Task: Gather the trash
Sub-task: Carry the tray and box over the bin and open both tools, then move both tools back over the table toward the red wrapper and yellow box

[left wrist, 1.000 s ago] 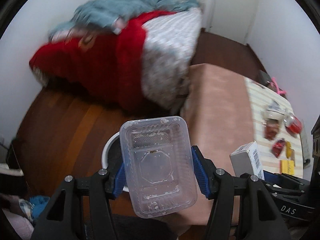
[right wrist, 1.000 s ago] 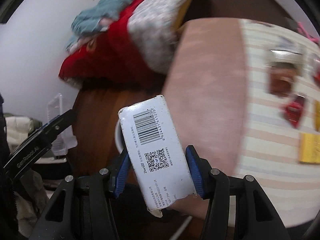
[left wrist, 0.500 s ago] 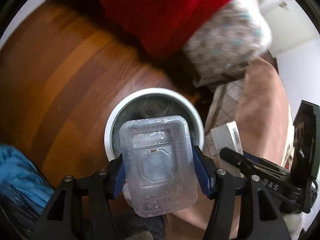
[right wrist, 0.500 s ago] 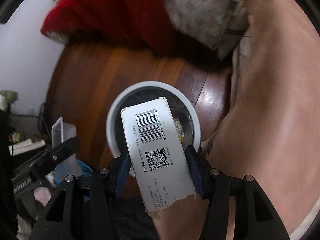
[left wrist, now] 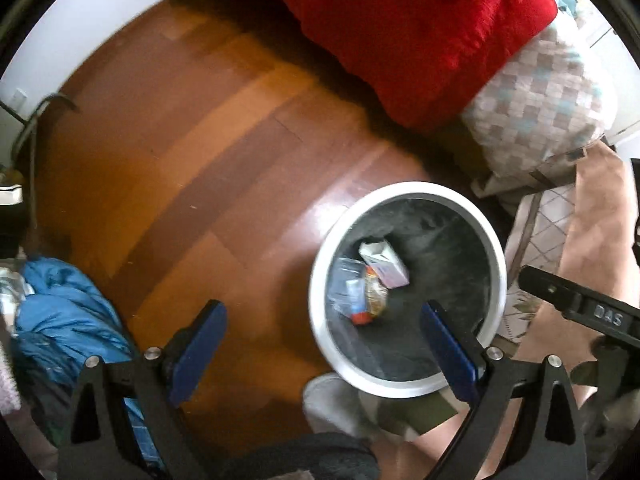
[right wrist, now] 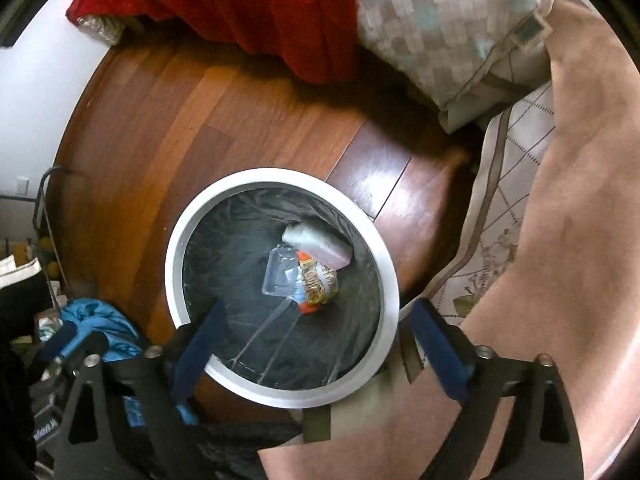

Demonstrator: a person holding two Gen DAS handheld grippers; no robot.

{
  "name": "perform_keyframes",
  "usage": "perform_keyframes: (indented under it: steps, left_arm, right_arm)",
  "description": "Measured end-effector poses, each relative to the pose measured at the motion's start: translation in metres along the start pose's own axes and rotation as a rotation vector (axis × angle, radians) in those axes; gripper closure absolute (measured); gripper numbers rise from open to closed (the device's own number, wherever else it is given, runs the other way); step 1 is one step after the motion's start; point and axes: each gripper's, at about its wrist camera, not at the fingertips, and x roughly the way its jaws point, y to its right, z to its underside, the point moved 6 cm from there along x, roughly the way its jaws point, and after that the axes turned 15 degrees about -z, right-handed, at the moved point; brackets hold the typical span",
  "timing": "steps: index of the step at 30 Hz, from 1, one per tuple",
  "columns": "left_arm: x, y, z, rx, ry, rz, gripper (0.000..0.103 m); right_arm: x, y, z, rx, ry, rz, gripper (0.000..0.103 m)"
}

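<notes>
Trash [right wrist: 304, 268] (clear tray, cardboard box) inside round white-rimmed bin [right wrist: 176, 240]

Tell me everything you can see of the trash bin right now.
The trash bin is round, with a smooth white rim that looks like plastic and a crinkled black bag lining the inside. It stands upright on the wooden floor, beside the beige cloth-covered furniture. At its bottom lie a white carton, a clear plastic tray and a colourful wrapper, bunched together. Nothing is seen gripping it; the right claw hangs open above its mouth.
</notes>
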Motion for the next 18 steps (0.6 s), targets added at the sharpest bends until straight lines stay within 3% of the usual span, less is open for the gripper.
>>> perform_keyframes:
  steps: [7,18]
  left_arm:
    - [-0.016,-0.007,0.014,0.022,0.037,-0.059,0.005]
    - [-0.036,0.008,0.020,0.064,0.081,-0.072,0.005]
  right_arm:
    - [-0.023,-0.004,0.030,-0.060,0.012,0.113,0.000]
    - [-0.049,0.003,0.064,-0.029,0.037,0.099,0.000]
